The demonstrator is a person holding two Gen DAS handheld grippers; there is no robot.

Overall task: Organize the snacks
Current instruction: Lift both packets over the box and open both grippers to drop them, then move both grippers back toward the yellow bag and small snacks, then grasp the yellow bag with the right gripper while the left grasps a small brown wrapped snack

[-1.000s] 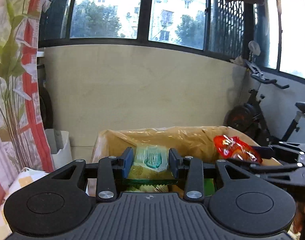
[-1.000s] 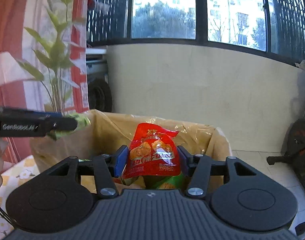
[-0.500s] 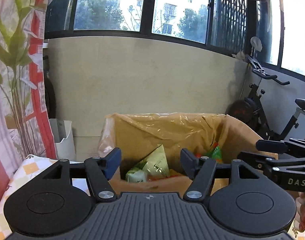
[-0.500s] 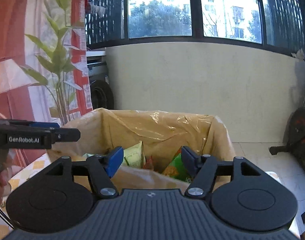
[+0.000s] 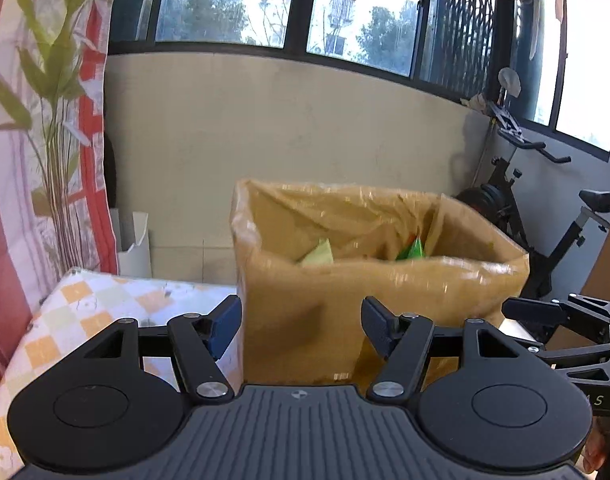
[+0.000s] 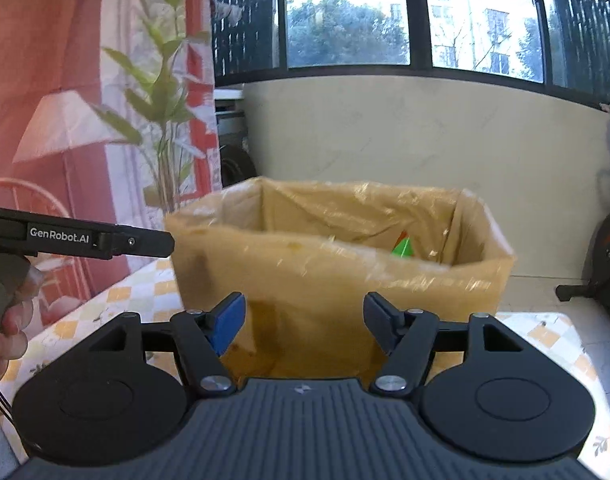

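Snacks: foil and film packets, lodged inside the lined box (image 5: 377, 280) that stands at the far edge of the surface (image 5: 105, 300), a top covered in a checked orange-and-white cloth. Only tips show over the near wall: a pale yellow-green packet (image 5: 319, 254) toward the box's left side and a bright green packet (image 5: 415, 249) with a red edge toward its right; from the right wrist view only the green one (image 6: 403, 247) is visible. How many lie below cannot be told.

Handling, as a judgement: light, soft, air-filled pouches, crinkly and somewhat slippery; contents likely brittle, so a gentle pinch on a sealed top or side edge suits better than a squeeze across the middle. The box liner (image 6: 345, 204) is thin, loose plastic film and could snag.

Left gripper (image 5: 301, 326): fingers spread, nothing between them, short of the box's near wall. Right gripper (image 6: 304, 322): fingers likewise spread and empty, also short of the near wall. Each tool shows at the edge of the other's view, with a hand (image 6: 7, 330) on the left one.

Writing: "GenRobot.AI" on the side of the left gripper, read from the right wrist view; the letters "A S" on the right gripper's body. Packet print is too small and blurred to read.
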